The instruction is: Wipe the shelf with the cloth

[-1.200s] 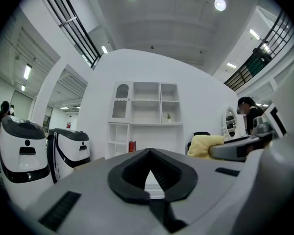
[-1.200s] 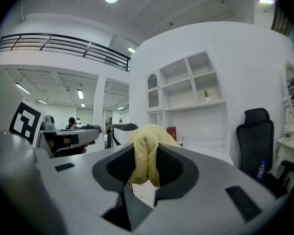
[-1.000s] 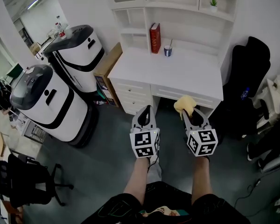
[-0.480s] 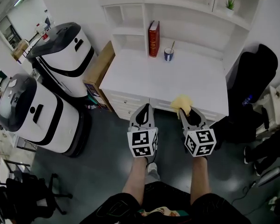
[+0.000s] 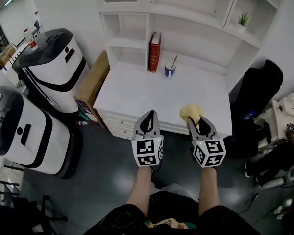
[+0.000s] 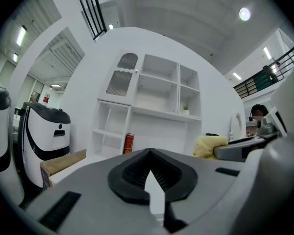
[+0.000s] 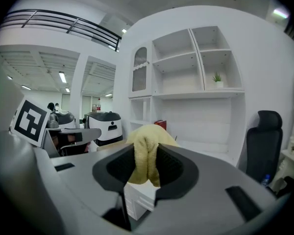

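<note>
The white shelf [image 5: 183,21] rises over a desk top [image 5: 137,89] with wide bare room at its front edge. White machines [image 5: 51,65] crowd the left end and a black chair [image 5: 257,94] the right. The left gripper [image 5: 150,115] has its jaws together with nothing between them. The right gripper [image 5: 192,120] clamps the yellow cloth [image 5: 190,111] – bunched over the desk's front edge, its fold upright and the bulk poking past the tips. A red book [image 5: 153,52] and cup [image 5: 170,70] stand at the back.
</note>
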Action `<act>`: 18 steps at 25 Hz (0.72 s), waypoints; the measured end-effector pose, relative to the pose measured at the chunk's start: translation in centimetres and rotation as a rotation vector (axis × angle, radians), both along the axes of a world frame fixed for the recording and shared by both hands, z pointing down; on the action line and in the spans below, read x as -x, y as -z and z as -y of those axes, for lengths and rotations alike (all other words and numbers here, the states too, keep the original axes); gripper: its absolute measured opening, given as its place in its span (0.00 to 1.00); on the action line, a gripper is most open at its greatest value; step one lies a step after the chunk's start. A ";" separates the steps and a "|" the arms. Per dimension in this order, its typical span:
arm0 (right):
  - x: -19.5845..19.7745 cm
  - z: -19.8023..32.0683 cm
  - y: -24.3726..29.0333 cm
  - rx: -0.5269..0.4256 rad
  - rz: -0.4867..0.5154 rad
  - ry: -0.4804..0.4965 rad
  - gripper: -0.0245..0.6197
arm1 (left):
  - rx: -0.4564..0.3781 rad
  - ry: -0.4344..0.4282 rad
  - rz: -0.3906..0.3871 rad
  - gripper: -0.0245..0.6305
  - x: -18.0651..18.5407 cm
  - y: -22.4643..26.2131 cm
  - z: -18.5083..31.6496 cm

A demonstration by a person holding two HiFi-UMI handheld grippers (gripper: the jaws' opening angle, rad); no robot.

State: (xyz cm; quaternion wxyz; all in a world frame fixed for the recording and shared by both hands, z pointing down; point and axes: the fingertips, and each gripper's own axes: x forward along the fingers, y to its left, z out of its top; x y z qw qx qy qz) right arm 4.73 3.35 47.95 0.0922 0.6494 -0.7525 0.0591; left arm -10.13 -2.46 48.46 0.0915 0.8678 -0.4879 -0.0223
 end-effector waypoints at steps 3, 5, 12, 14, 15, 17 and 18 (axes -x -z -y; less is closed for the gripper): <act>0.2 1.2 0.5 0.002 -0.031 0.003 0.22 | -0.008 -0.008 -0.024 0.03 -0.2 0.6 1.4; 0.0 2.1 1.3 -0.009 -0.048 0.007 0.22 | -0.026 -0.005 -0.038 0.03 -0.2 1.4 2.3; 1.0 5.4 3.8 -0.058 -0.069 0.055 0.22 | -0.079 0.024 -0.060 0.03 0.5 4.2 4.9; 1.2 6.4 3.7 -0.062 -0.070 0.070 0.22 | -0.087 0.033 -0.055 0.03 0.5 4.3 5.6; 1.1 6.9 3.6 -0.062 -0.068 0.076 0.22 | -0.088 0.038 -0.051 0.03 0.4 4.2 6.0; 0.8 7.8 3.1 -0.056 -0.061 0.085 0.22 | -0.082 0.050 -0.039 0.03 0.3 3.7 6.8; 0.6 8.3 2.8 -0.051 -0.055 0.088 0.22 | -0.075 0.057 -0.034 0.03 0.1 3.3 7.2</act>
